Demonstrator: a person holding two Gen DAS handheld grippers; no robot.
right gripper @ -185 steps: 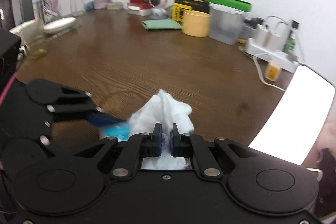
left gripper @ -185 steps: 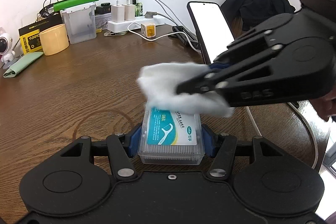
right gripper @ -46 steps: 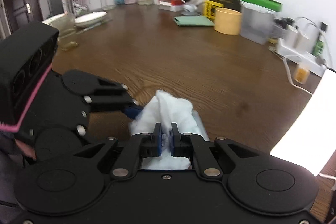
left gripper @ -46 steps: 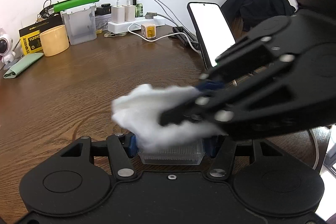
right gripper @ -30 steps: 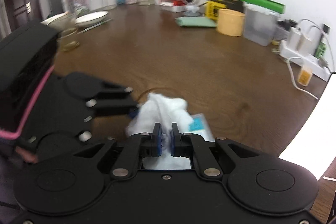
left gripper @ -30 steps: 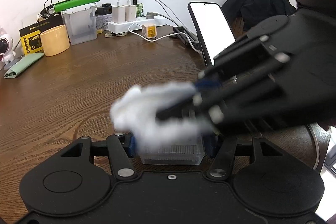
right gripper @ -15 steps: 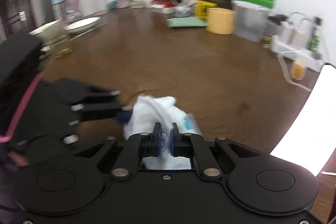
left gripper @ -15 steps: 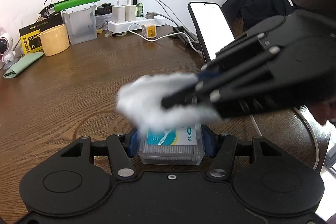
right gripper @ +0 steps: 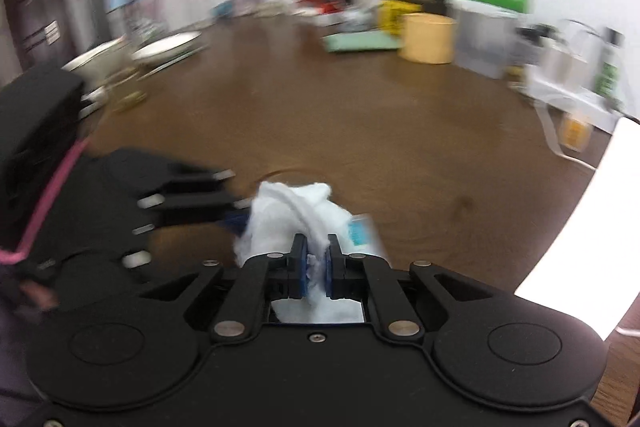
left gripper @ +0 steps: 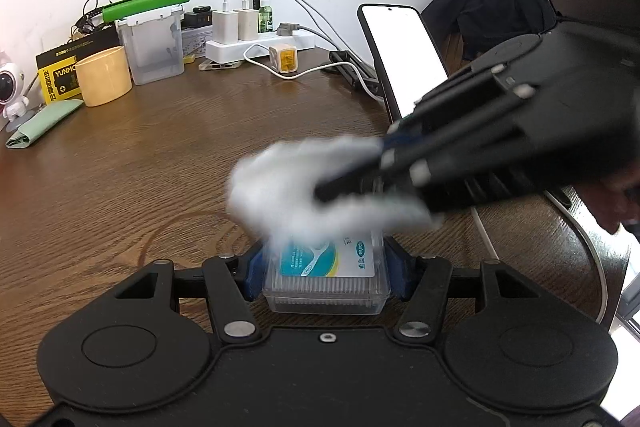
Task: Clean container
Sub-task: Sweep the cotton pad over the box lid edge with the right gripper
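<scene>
We hold the clear container [left gripper: 326, 279] between the blue pads of our left gripper [left gripper: 326, 269], its jaws clamped on the two short sides, low over the brown worktop [left gripper: 132, 163]. Our right gripper [right gripper: 316, 267] has its jaws nearly together, pinching a white wad of tissue [right gripper: 292, 219] that lies on the far part of the container's printed lid. Ahead and to the left of the container the worktop is bare wood, with a faint ring mark near it; clutter stands only along the back wall: a yellow cup [left gripper: 104, 75], a frosted box with a green lid [left gripper: 154, 47], a white power strip [left gripper: 260, 45]. A lit phone [left gripper: 404, 55] leans upright close on the right, a tight side for us. The left wrist view shows the label and the right gripper reaching in from the right; the right wrist view, badly blurred, shows plates and flowers at the far left end.
</scene>
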